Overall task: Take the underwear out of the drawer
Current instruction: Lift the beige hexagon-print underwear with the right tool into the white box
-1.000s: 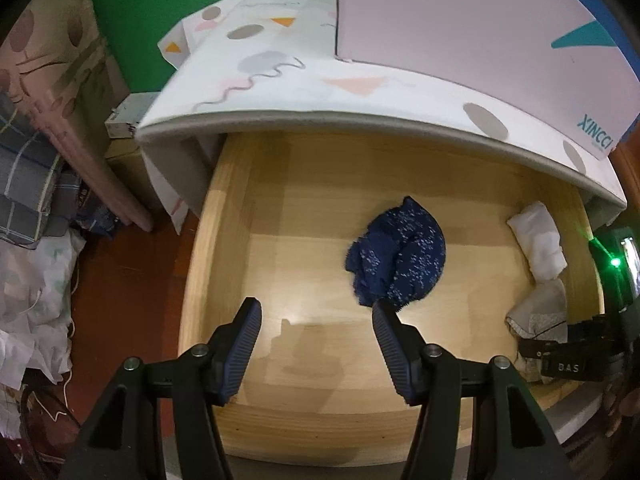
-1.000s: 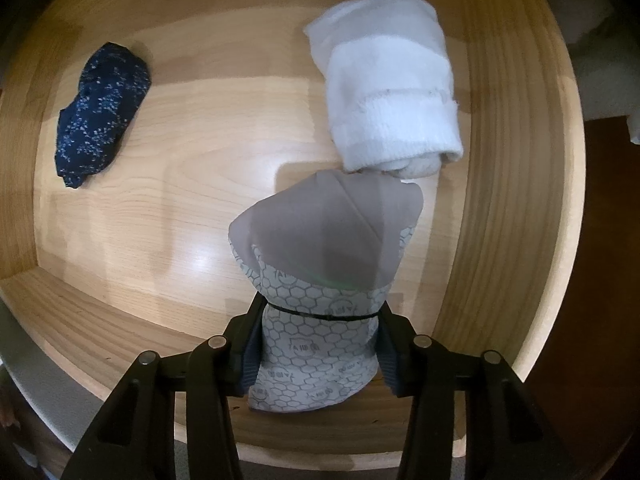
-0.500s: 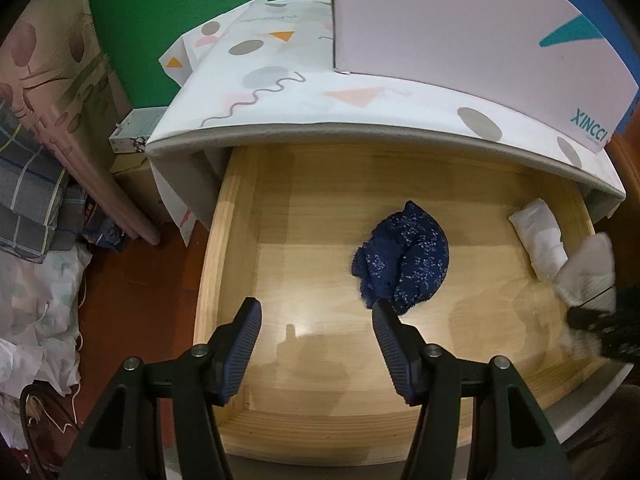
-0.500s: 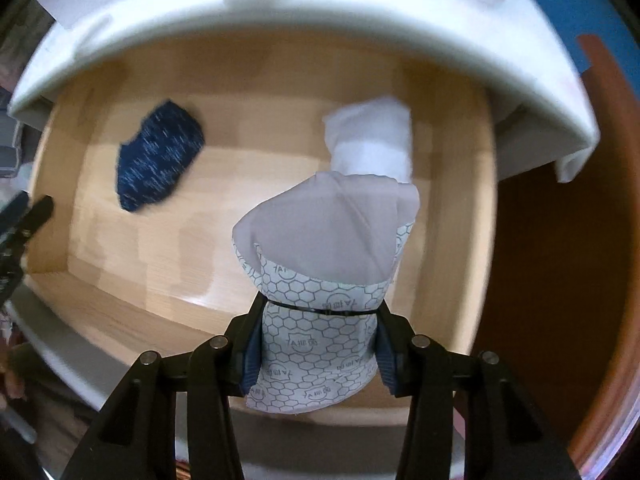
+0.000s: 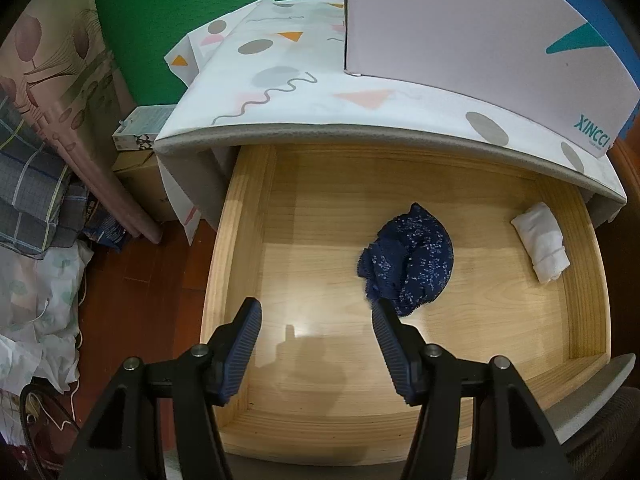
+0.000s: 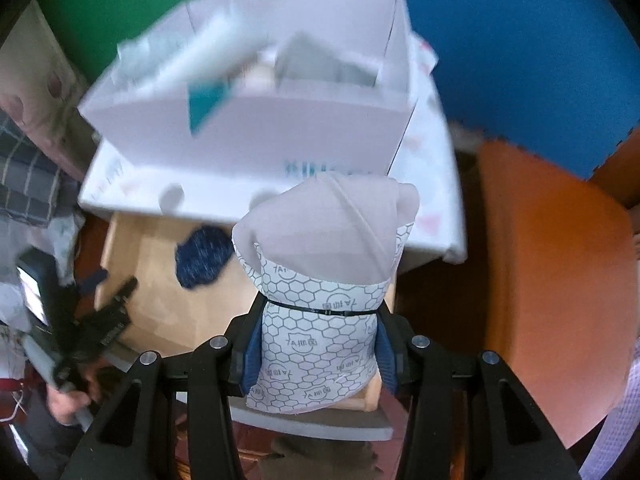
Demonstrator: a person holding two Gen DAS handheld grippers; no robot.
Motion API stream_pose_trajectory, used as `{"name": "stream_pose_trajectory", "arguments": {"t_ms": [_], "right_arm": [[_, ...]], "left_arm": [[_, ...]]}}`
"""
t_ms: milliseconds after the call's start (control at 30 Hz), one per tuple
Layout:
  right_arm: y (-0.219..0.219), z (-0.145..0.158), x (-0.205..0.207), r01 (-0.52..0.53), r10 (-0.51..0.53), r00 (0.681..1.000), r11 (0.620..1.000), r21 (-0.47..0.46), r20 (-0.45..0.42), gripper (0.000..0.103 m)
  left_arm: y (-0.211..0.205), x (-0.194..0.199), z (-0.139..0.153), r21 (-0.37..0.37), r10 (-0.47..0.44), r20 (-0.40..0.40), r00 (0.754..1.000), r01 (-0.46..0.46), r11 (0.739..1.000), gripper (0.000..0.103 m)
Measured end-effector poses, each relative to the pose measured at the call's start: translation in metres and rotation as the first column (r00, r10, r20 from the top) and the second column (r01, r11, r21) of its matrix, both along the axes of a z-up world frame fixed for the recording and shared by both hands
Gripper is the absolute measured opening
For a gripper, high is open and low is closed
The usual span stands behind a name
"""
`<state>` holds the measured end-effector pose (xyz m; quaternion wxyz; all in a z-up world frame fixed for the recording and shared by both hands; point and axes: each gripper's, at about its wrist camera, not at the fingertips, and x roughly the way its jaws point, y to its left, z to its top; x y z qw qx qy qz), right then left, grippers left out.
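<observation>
While your right gripper [image 6: 318, 344] pinches the folded grey underwear [image 6: 324, 276] with the honeycomb-print band between both pads, that piece hangs above the open wooden drawer [image 5: 244, 240]. Your left gripper [image 5: 316, 316] stands spread, empty, over the drawer floor, near the navy patterned underwear [image 5: 408, 268]; a white rolled piece [image 5: 542, 240] lies by the right wall.

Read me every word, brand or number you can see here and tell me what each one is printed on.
"XINCCI": teal letters on the white cardboard box, lower right corner; a smaller line beneath is too small to read.
"7A" plus two characters too small to read: repeated in hexagons on the grey-and-white underwear.
Small box beside the drawer: print unreadable.
</observation>
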<state>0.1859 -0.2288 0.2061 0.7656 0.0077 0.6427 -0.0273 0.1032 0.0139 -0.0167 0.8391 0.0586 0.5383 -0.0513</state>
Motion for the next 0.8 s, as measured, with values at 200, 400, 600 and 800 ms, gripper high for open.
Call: {"name": "stream_pose_trajectory", "arguments": {"t_ms": [200, 400, 600, 800], "right_arm": [[-0.003, 0.051, 0.036, 0.007, -0.003, 0.996, 0.999, -0.036, 0.095, 0.043], [-0.008, 0.074, 0.078, 0.035, -0.027, 0.99, 0.998, -0.054, 0.138, 0.043], [0.0, 0.056, 0.122, 0.045, -0.038, 0.992, 0.998, -0.054, 0.121, 0.043], [0.015, 0.019, 0.149, 0.047, -0.045, 0.996, 0.999, -0.023, 0.082, 0.043]], "left_arm": [[0.001, 0.0, -0.001, -0.001, 0.002, -0.002, 1.0, -0.002, 1.0, 0.059], [0.002, 0.001, -0.002, -0.001, 0.007, -0.006, 1.0, -0.007, 1.0, 0.059], [0.005, 0.002, -0.002, -0.012, 0.014, -0.01, 1.0, -0.014, 1.0, 0.059], [0.004, 0.002, -0.002, -0.016, 0.013, -0.008, 1.0, -0.013, 1.0, 0.059]]}}
